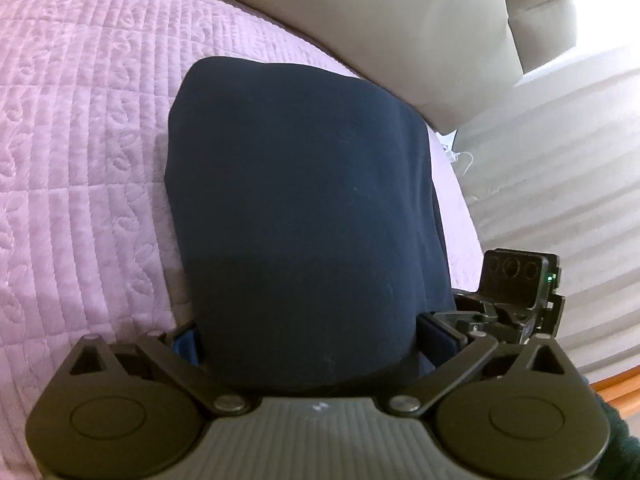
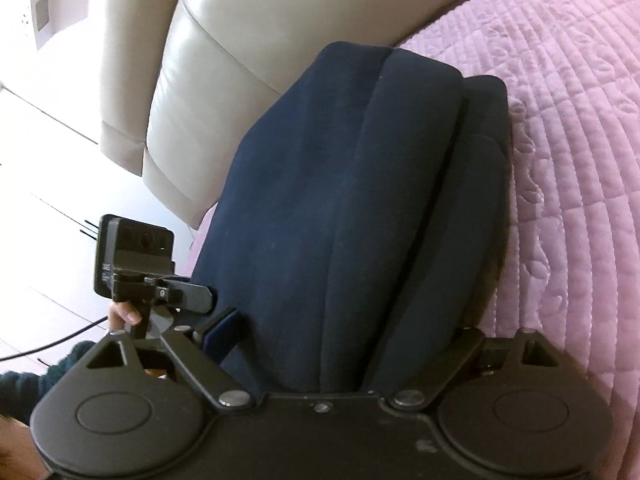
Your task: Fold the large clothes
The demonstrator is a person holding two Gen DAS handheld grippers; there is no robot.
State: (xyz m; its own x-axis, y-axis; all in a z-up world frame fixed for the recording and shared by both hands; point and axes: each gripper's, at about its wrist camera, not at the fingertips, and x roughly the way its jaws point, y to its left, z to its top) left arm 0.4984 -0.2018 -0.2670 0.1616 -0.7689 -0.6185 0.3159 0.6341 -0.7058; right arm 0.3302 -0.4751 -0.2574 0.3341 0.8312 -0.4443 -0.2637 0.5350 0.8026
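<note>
Dark navy clothing [image 1: 296, 216], already folded into a thick bundle, fills the gap between the left gripper [image 1: 316, 336] fingers, which stand wide open around it without visibly pressing. Its long axis runs straight ahead over the pink quilt [image 1: 80, 140]. Right gripper [image 2: 352, 340] straddles the same bundle's layered edge; whether its fingers grip, I cannot tell.

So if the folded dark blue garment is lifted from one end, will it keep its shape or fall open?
The folded garment would probably sag: it is soft cloth with rounded edges. Its stacked layers look loose, so they may slide apart. On the quilted pink cover, it would likely drag, not glide.
</note>
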